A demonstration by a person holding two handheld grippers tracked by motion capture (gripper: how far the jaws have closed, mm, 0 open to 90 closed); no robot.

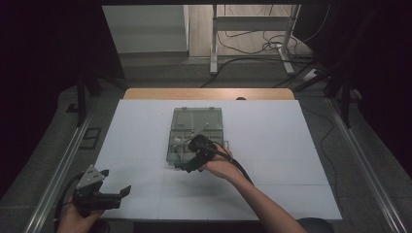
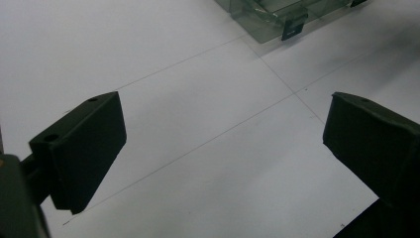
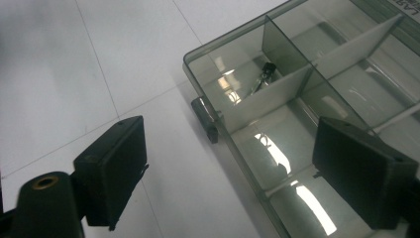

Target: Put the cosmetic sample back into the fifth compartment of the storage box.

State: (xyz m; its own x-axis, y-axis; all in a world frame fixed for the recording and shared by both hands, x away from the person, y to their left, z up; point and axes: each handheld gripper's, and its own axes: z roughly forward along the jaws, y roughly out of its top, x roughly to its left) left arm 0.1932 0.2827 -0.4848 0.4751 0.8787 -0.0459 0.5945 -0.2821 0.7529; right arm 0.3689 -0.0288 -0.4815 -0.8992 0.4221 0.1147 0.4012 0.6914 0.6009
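White table (image 1: 145,145); right tool (image 3: 228,163) agape over compartment box (image 3: 297,99).

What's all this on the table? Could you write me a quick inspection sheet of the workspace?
Surface: white table top with thin grid lines, bare apart from the box.
Job's things: clear compartment box, lid open, white dividers inside; a small dark metal part lies in one corner compartment.
Clutter: nothing seen.
Grippers: right gripper hangs at the box's near edge, jaws wide apart, nothing between them; left gripper is over bare table near the front left corner, jaws open and empty.
Cables: a black cable trails from the right gripper; more cables lie on the floor behind.
Surroundings: dim room, metal frame legs beyond the table.
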